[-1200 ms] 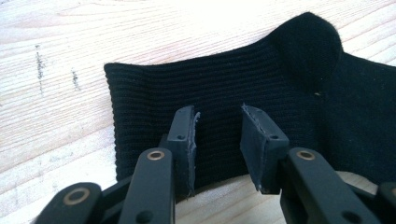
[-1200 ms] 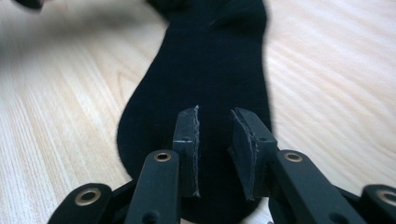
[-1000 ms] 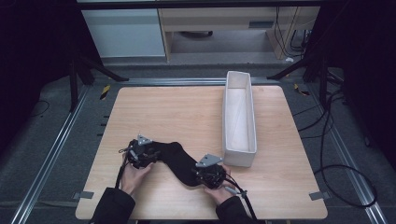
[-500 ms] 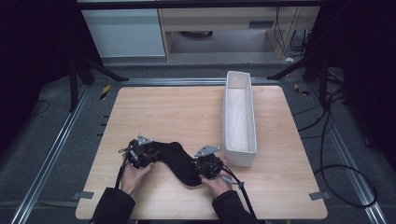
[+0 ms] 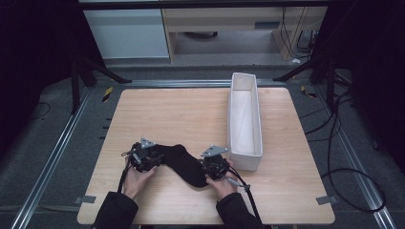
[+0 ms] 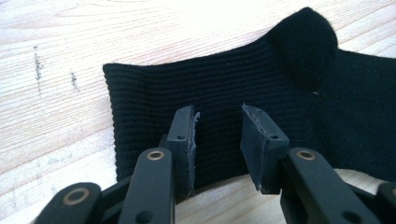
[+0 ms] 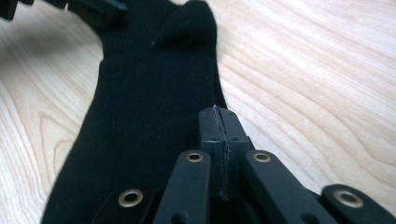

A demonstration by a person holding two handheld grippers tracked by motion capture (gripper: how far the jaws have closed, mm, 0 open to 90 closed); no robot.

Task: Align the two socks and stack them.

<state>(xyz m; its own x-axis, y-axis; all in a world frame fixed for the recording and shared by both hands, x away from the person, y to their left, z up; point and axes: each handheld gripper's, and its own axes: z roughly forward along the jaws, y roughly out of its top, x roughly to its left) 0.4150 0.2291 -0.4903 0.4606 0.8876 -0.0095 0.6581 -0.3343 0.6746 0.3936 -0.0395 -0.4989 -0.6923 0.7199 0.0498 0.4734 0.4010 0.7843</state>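
Note:
A black sock lies flat near the front edge of the wooden table, between my two grippers. My left gripper is at its ribbed cuff. Its jaws stand open over the cloth with a gap between the pads. My right gripper is at the other end of the sock. Its jaws have just been closing and now meet on the sock's edge, pinching the cloth there. A hand holds each gripper.
A long white bin stands on the right half of the table, its near end close beside my right gripper. The left gripper's black jaws show at the far end of the sock in the right gripper view.
My right gripper has slid a little left and forward onto the sock's end. The left gripper and the cuff have stayed put.

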